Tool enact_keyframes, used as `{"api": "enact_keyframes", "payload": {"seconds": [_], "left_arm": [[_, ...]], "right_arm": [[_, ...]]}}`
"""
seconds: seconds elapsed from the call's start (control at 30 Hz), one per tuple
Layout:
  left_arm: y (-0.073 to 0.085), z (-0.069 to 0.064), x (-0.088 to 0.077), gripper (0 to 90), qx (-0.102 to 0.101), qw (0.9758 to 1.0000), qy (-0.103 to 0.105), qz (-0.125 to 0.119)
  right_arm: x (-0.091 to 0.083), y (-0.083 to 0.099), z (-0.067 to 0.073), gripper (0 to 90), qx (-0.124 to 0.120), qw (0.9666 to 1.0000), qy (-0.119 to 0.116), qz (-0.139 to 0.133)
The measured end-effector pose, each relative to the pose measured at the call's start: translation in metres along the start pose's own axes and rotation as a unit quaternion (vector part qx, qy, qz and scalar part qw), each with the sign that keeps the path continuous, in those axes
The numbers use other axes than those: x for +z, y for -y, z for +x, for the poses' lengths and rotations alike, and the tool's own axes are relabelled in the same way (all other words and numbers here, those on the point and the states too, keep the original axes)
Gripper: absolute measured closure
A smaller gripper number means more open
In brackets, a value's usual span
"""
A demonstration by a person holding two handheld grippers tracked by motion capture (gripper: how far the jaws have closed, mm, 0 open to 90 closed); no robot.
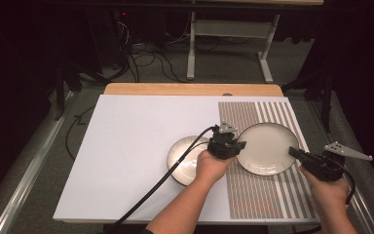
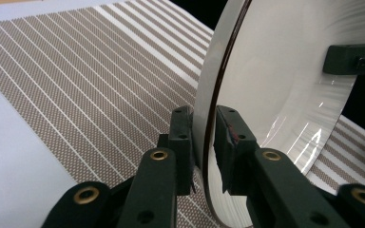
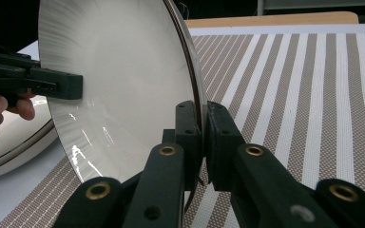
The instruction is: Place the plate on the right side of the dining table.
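Left gripper (image 1: 237,145) pinches a plate (image 1: 267,146) at its nine o'clock rim, right gripper (image 1: 294,152) at four o'clock, above a striped mat (image 1: 268,195).

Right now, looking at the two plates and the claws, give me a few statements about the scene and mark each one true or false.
1. Both claws grip the same plate. True: the left claw and the right claw clamp opposite rims of the larger plate.
2. The held plate is over the striped mat. True.
3. The table holds three plates. False: there are two, the larger plate and a smaller plate.
4. The smaller plate is stacked on the larger one. False: it sits beside it, mostly on the white surface.
5. The left claw stands wide open. False: its jaws are shut on the plate's rim.
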State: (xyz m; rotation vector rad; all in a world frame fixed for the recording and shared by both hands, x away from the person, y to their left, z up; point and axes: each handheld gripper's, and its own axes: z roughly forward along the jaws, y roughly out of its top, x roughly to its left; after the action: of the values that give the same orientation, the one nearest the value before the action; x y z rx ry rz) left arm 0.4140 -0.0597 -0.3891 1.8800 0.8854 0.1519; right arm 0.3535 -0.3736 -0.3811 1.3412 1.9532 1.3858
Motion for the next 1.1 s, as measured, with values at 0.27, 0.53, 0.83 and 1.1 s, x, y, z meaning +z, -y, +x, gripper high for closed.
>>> {"api": "enact_keyframes", "payload": {"seconds": [0.27,0.53,0.83,1.1], "left_arm": [[0.001,0.000,0.005,77.9,0.001,0.9998,-0.011,0.015],[0.001,-0.001,0.008,78.7,0.008,0.9995,-0.020,0.023],[-0.001,-0.003,0.011,77.8,0.008,0.9992,-0.034,0.018],[-0.005,0.000,-0.008,60.8,0.025,0.9986,-0.046,-0.013]], "right_arm": [[0.001,0.003,-0.001,86.9,-0.003,0.9999,0.008,0.008],[0.002,0.006,-0.003,86.9,0.000,0.9998,0.013,0.014],[0.003,0.007,-0.006,86.7,0.006,0.9997,0.013,0.019],[0.004,0.007,-0.007,86.4,0.006,0.9996,0.017,0.022]]}}
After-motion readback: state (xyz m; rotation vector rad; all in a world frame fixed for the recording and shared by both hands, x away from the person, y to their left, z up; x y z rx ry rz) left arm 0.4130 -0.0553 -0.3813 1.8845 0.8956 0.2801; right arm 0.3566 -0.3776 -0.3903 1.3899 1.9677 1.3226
